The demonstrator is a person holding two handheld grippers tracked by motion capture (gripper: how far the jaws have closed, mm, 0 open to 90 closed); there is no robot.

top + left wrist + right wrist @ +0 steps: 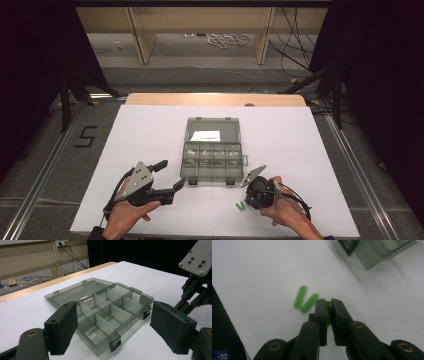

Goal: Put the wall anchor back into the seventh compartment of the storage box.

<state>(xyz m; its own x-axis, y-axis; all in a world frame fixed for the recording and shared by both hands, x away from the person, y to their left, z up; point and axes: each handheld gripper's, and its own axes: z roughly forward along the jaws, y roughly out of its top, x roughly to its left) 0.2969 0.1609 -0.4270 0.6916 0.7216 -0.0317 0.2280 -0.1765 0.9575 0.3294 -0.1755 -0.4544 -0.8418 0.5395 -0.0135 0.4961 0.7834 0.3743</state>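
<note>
- Green is the colour of the small plastic piece (328, 312) that our right tongs (328, 305) have pinched, and the piece sits tight between the two black pads, right down at the white table (150, 135).
- Two more green pieces (304, 300) lie flat on the table just beside the pinched one, side by side and a bit slanted.
- From the high view we see the green pieces (241, 205) near the front right corner of the grey box (212, 150), a little closer to us than the box.
- Our right tongs (248, 200) point down at that spot, with our right hand (282, 210) behind them.
- Our left tongs (170, 175) stand wide apart with nothing between them.
- They sit near the front left corner of the box, just beside it, held by our left hand (125, 212).
- In the left gripper view the box (105, 312) is open, see-through and dark grey, with its lid lying flat behind it.
- Thin walls cut the box into small rooms.
- Two black clips (115, 345) hang on the front edge of the box.
- A white paper (206, 135) shows on the lid, behind the little rooms.
</note>
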